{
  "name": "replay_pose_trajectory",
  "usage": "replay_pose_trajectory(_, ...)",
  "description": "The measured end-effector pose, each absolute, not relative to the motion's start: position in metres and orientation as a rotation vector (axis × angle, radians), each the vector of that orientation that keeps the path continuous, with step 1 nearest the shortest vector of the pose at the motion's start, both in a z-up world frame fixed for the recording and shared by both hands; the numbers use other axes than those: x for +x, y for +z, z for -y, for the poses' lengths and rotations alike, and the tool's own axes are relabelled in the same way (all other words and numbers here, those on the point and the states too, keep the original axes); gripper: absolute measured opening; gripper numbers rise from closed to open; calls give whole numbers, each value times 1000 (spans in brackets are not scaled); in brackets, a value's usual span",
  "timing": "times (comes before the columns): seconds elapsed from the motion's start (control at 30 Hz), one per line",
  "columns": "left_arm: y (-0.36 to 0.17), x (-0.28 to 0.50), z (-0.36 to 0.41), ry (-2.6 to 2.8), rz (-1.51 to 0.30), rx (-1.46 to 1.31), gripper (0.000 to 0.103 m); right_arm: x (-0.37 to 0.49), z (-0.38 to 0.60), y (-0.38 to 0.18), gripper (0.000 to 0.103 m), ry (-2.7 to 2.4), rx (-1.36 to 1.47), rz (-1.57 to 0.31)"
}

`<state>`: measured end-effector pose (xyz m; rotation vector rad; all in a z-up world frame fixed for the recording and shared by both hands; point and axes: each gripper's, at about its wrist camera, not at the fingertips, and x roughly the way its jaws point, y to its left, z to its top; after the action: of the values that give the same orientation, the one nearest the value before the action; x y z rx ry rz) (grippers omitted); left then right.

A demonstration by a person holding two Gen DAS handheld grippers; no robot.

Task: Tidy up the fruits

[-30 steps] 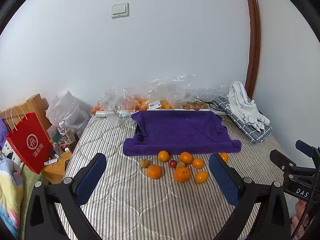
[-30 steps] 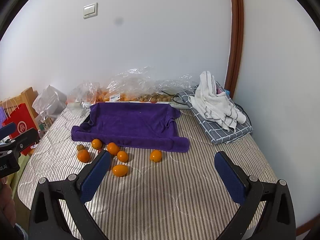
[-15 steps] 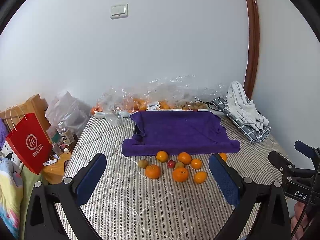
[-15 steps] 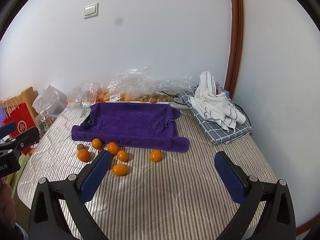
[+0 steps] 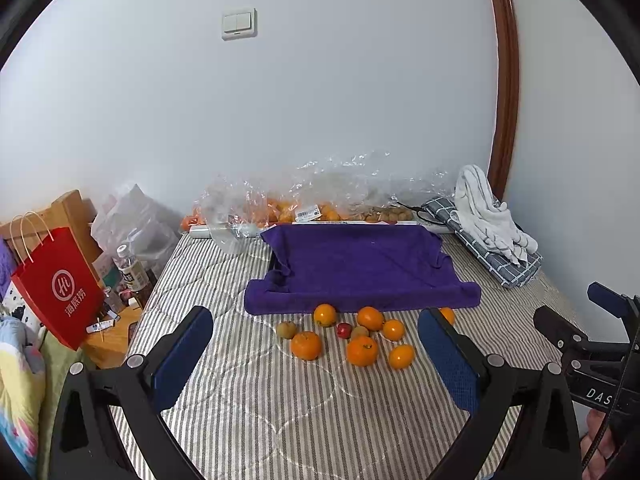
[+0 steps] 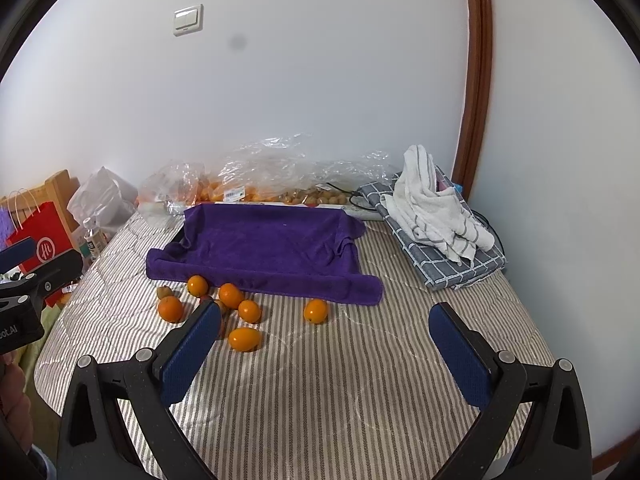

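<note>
Several oranges, such as one [image 5: 306, 345] and another [image 6: 244, 339], a kiwi [image 5: 287, 329] and a small red fruit [image 5: 343, 330] lie loose on the striped bed in front of a tray draped with a purple towel [image 5: 356, 266] [image 6: 272, 246]. One orange [image 6: 315, 311] lies apart to the right. My left gripper [image 5: 316, 344] is open and empty, above the bed short of the fruit. My right gripper [image 6: 324, 340] is open and empty, to the right of the cluster.
Clear plastic bags of fruit [image 5: 304, 204] lie along the wall behind the tray. Folded towels [image 6: 436, 216] sit at the back right. A red paper bag [image 5: 56, 288] and bottles stand off the bed's left edge. The other gripper shows at the right edge [image 5: 592, 344].
Both views have shifted only slightly; the fruit sits a little higher in the left wrist view. Nothing was grasped or moved.
</note>
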<state>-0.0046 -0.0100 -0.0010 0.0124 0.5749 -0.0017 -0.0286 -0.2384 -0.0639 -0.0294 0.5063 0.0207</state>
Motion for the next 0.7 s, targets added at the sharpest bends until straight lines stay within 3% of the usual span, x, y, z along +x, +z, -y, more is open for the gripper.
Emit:
replay_pose_trajectory(0.57, -82, 37, -25, 4, -680, -13, 103, 34, 255, -131, 102, 9, -28, -613)
replay_pose_trajectory(0.7, -113, 52, -37, 44, -739, 5, 103, 58, 256, -161, 92, 23, -17, -668)
